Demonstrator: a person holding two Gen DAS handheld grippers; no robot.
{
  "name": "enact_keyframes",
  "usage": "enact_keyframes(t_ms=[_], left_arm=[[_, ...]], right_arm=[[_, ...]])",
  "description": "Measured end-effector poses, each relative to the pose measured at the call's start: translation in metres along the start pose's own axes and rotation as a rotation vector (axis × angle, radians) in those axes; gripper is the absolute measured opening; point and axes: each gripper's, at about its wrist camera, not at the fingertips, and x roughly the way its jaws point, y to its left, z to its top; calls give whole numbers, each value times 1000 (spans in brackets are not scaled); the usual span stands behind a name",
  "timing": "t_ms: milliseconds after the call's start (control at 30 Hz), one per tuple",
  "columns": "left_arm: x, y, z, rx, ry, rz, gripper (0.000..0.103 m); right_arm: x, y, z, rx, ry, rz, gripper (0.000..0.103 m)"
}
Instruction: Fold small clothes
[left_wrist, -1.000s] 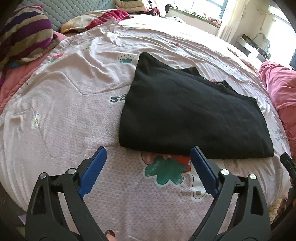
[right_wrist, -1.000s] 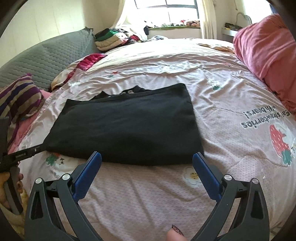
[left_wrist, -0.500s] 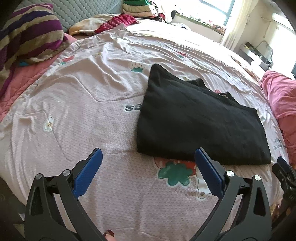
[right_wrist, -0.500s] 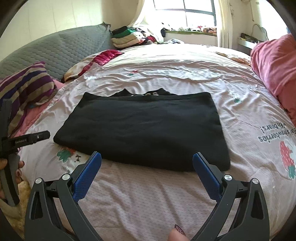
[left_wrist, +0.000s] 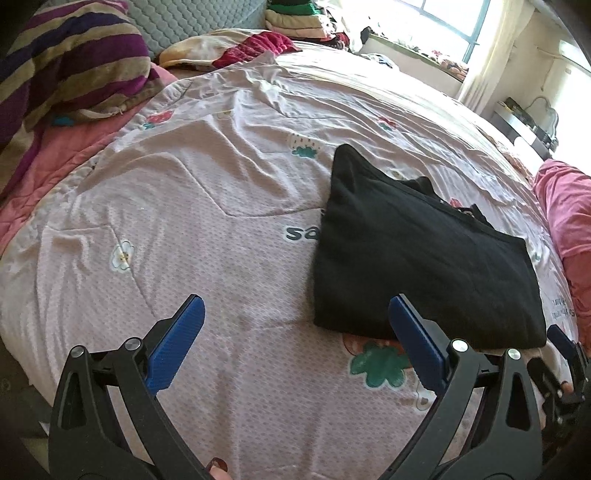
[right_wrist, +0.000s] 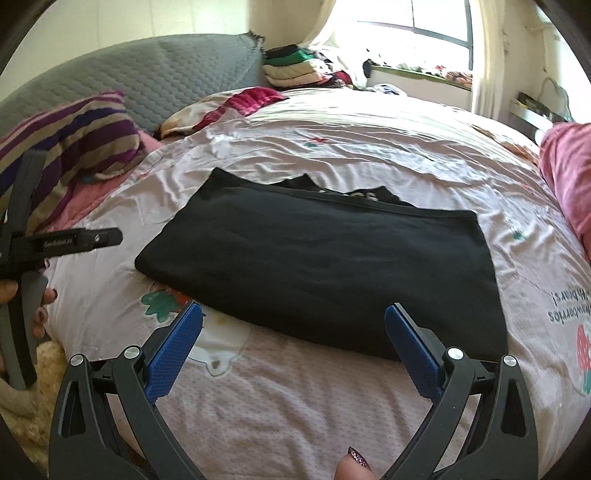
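A black garment (left_wrist: 417, 254) lies folded flat in a rectangle on the pink printed bedspread (left_wrist: 207, 206); it also shows in the right wrist view (right_wrist: 325, 266). My left gripper (left_wrist: 295, 317) is open and empty, held above the bed to the left of the garment's near edge. My right gripper (right_wrist: 293, 323) is open and empty, just in front of the garment's near edge. The left gripper also shows at the left of the right wrist view (right_wrist: 81, 240).
A striped pillow (left_wrist: 62, 70) and a grey quilted headboard (right_wrist: 129, 85) lie to the left. A pink blanket (right_wrist: 569, 177) lies at the right. A stack of folded clothes (right_wrist: 295, 68) sits at the back near the window.
Both grippers have pulled back from the garment and swung left. The garment lies still, and both grippers stay open.
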Motion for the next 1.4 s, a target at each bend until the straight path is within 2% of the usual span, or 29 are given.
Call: enact_keyframes(t_ms=[667,967,1400], left_arm=[[29,14,37,-20,-7,32,93],[49,14,52,-7,6,42,93],[75,22,78,-26,24,43,93]], right_arm=[[72,92,0,-314,76,21,98],[106,110,0,-411,96,-22,98],[145,133,22,-512,48,-120,98]])
